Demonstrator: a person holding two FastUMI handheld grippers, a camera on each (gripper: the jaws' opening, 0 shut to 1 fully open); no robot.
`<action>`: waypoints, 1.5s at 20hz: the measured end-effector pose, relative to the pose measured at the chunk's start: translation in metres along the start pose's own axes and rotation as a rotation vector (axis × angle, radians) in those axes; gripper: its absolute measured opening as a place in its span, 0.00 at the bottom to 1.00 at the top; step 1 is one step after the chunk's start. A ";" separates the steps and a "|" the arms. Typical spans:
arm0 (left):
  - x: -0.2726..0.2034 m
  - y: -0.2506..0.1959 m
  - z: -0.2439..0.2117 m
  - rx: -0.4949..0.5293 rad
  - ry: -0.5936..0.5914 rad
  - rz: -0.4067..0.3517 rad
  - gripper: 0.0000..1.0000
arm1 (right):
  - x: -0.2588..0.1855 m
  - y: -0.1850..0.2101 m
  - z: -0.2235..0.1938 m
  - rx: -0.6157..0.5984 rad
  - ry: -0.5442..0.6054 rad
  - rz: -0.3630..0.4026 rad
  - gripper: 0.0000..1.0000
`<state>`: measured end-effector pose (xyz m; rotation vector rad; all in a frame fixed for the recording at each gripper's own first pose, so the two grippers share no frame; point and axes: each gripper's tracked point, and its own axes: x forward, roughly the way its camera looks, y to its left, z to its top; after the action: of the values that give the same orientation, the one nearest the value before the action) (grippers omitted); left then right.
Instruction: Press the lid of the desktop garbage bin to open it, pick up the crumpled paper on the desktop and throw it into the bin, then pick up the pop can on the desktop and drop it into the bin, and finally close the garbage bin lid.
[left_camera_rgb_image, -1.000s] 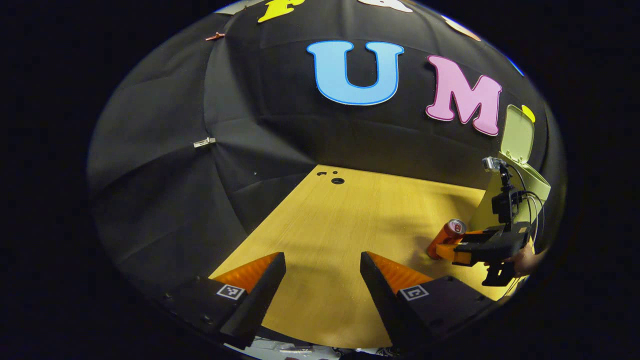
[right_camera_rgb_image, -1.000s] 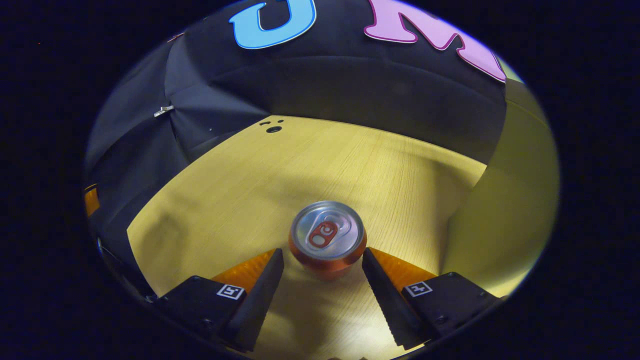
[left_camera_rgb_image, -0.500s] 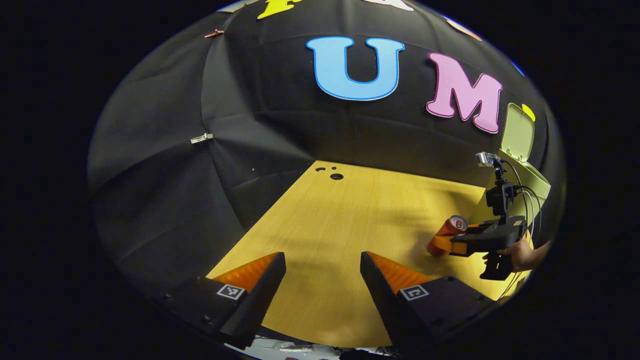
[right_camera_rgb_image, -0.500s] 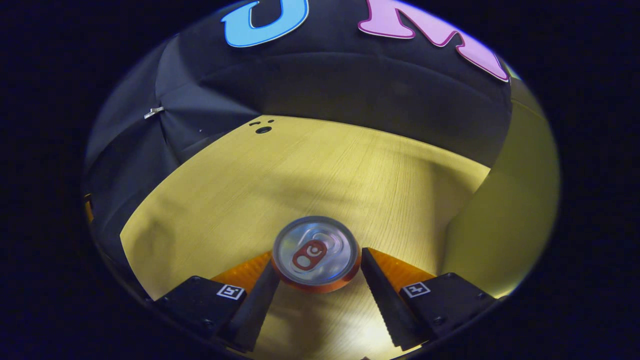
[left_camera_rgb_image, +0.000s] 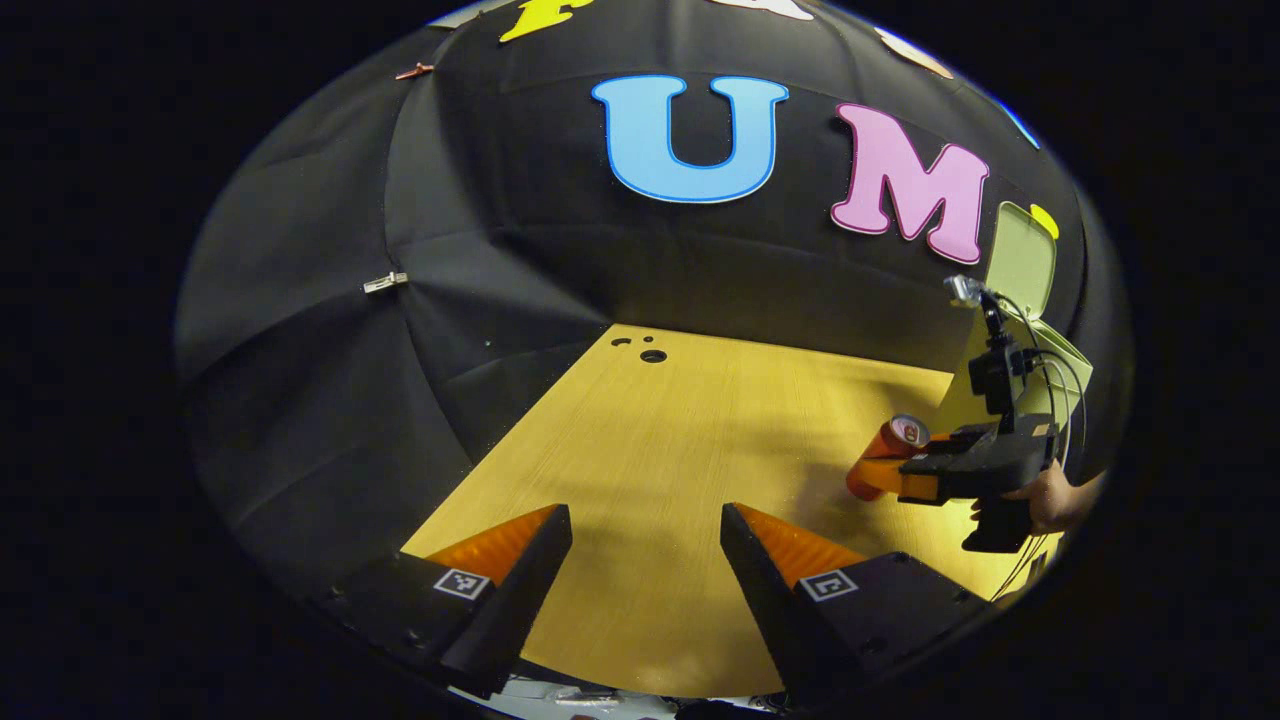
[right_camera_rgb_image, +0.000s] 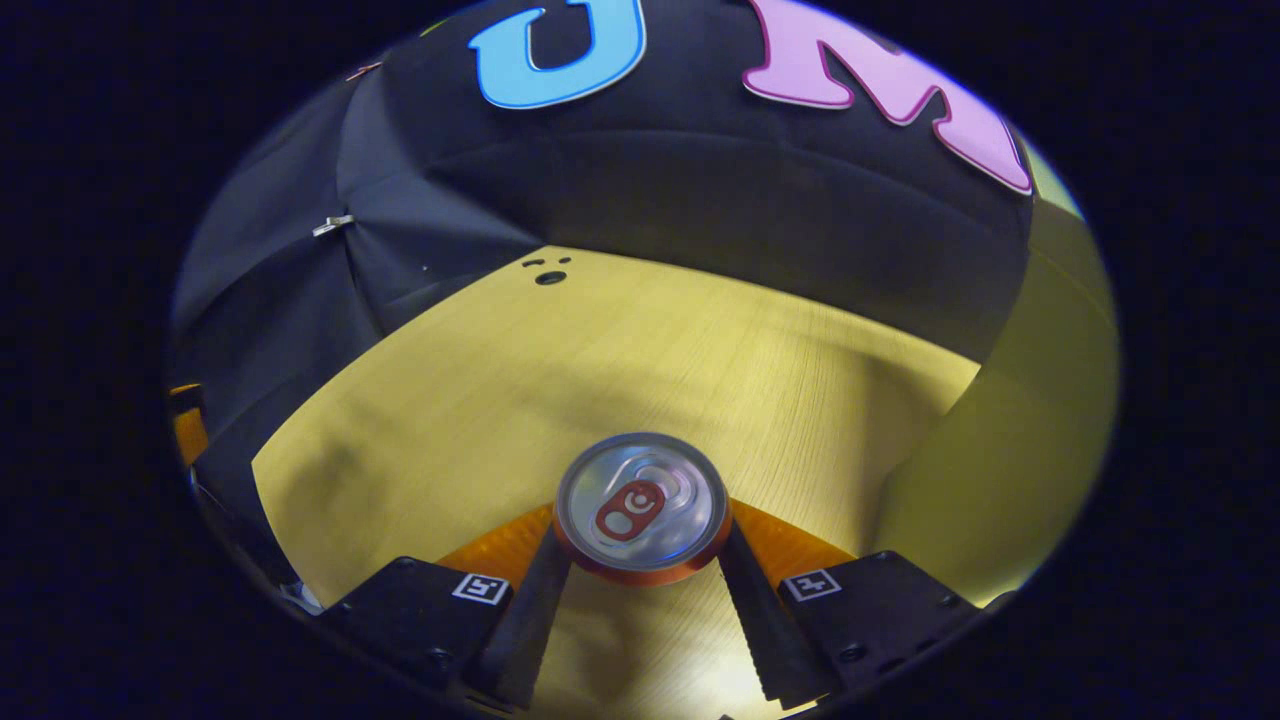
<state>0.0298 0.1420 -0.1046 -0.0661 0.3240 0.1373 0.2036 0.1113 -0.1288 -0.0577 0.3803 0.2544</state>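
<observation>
- Right gripper view: right gripper (right_camera_rgb_image: 643, 545) clamped on the pop can (right_camera_rgb_image: 642, 505), a finger pressing each side, silver top facing the lens at lower centre.
- Same view: bin (right_camera_rgb_image: 1010, 440) wall fills the right edge, close beside the can; rim and lid out of frame.
- Left gripper view: left gripper (left_camera_rgb_image: 645, 520) fingers apart, nothing between them, over bare tabletop (left_camera_rgb_image: 690, 450) at lower centre.
- Left gripper view, right edge: can (left_camera_rgb_image: 885, 455) tilted in the right gripper (left_camera_rgb_image: 880, 478); hand (left_camera_rgb_image: 1050, 500) on its handle; bin (left_camera_rgb_image: 1070, 370) behind, lid (left_camera_rgb_image: 1020, 258) standing open.
</observation>
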 end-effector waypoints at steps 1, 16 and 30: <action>0.000 -0.002 -0.001 0.000 0.000 -0.005 0.96 | -0.009 0.003 0.009 -0.007 -0.019 0.014 0.84; 0.007 -0.049 0.004 0.029 -0.019 -0.122 0.96 | -0.145 -0.037 0.154 0.074 -0.364 0.011 0.83; 0.008 -0.112 0.012 0.053 -0.038 -0.226 0.96 | -0.232 -0.169 0.174 0.186 -0.491 -0.200 0.83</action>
<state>0.0574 0.0333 -0.0911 -0.0470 0.2796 -0.0934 0.1012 -0.0890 0.1205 0.1478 -0.0924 0.0297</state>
